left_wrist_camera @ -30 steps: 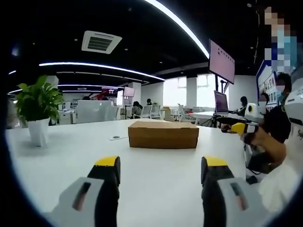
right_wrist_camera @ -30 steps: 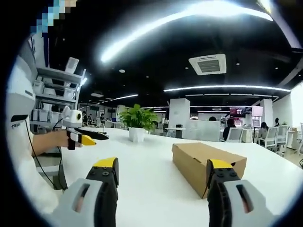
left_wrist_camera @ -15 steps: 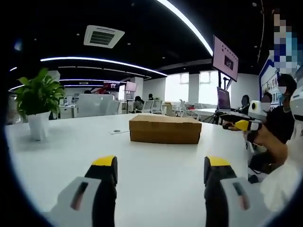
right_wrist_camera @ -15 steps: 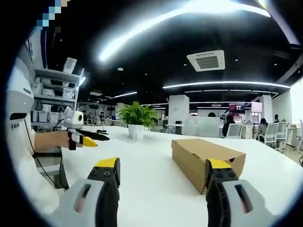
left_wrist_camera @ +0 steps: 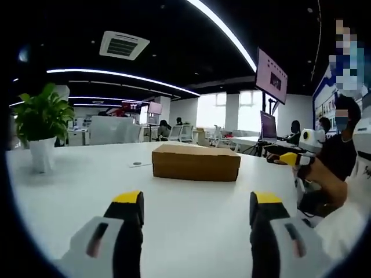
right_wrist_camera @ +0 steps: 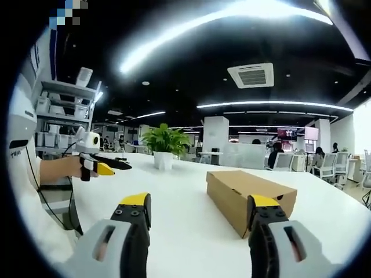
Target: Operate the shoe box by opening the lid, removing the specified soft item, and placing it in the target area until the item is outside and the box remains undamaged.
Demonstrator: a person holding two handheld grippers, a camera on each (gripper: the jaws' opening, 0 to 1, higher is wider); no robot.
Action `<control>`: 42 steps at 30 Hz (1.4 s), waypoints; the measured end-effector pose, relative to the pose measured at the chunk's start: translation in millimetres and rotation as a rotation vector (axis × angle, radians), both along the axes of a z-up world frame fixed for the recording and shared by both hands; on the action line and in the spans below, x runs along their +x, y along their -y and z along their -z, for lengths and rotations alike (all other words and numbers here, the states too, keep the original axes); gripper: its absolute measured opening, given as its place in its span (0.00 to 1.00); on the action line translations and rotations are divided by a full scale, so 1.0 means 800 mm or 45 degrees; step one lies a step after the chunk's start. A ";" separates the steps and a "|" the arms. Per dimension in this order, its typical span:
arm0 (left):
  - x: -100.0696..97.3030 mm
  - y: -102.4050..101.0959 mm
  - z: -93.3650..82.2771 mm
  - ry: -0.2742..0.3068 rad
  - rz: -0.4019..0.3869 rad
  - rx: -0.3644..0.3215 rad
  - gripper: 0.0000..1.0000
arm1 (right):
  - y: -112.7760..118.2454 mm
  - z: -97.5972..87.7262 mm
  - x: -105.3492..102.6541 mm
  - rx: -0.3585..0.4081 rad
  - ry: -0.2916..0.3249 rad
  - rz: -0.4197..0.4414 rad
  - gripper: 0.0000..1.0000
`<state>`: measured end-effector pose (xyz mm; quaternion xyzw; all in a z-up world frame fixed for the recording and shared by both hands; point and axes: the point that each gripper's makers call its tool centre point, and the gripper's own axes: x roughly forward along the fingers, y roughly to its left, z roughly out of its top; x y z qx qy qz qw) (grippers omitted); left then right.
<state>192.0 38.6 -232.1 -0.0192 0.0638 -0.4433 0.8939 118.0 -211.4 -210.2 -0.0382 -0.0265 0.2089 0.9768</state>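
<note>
Left claw (left_wrist_camera: 197,208): jaws spread wide, nothing between them, held above the white tabletop (left_wrist_camera: 191,197) on the near side of the shoe box; in the right gripper view it (right_wrist_camera: 107,168) hangs in the air, gripped by a hand (right_wrist_camera: 69,168), well apart from the box
Right claw (right_wrist_camera: 200,211): jaws wide apart and empty, above the tabletop (right_wrist_camera: 174,202), just short of the shoe box's near corner; seen in the left gripper view (left_wrist_camera: 287,158) off to the box's side, not touching it
Shoe box (left_wrist_camera: 196,163): brown cardboard, lid shut, flat on the tabletop, also in the right gripper view (right_wrist_camera: 250,193)
Potted plant (left_wrist_camera: 40,130): in a white pot on the tabletop, well apart from the shoe box
Small round disc (left_wrist_camera: 137,164): on the tabletop near the shoe box's end
</note>
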 end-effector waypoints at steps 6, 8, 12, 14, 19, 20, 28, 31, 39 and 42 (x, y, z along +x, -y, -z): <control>0.000 0.004 -0.007 0.010 -0.019 -0.110 0.76 | 0.001 0.007 0.001 -0.025 -0.014 0.012 0.69; 0.001 0.005 -0.003 -0.006 -0.021 -0.098 0.77 | 0.000 0.009 0.002 -0.025 -0.022 0.009 0.69; 0.006 0.003 0.001 -0.006 -0.039 -0.072 0.79 | 0.000 0.009 0.002 -0.029 -0.023 0.008 0.69; 0.009 0.002 0.003 -0.027 -0.036 -0.062 0.81 | 0.000 0.010 0.002 -0.031 -0.025 0.006 0.68; 0.014 0.003 0.005 -0.022 -0.018 -0.030 0.81 | -0.001 0.013 0.004 -0.033 -0.035 0.004 0.68; 0.015 0.004 0.004 -0.022 -0.016 -0.028 0.81 | -0.001 0.013 0.004 -0.033 -0.034 0.002 0.68; 0.024 0.009 -0.008 0.008 0.021 -0.018 0.81 | -0.001 0.013 0.005 -0.023 -0.036 0.008 0.69; 0.031 0.011 -0.011 0.001 0.042 -0.028 0.83 | 0.004 0.010 0.006 0.020 -0.038 0.030 0.70; 0.039 0.015 -0.012 -0.006 0.052 -0.031 0.87 | 0.009 0.009 0.008 0.034 -0.033 0.062 0.76; 0.038 0.017 -0.011 -0.020 0.057 -0.050 0.87 | 0.011 0.011 0.009 0.027 -0.039 0.079 0.82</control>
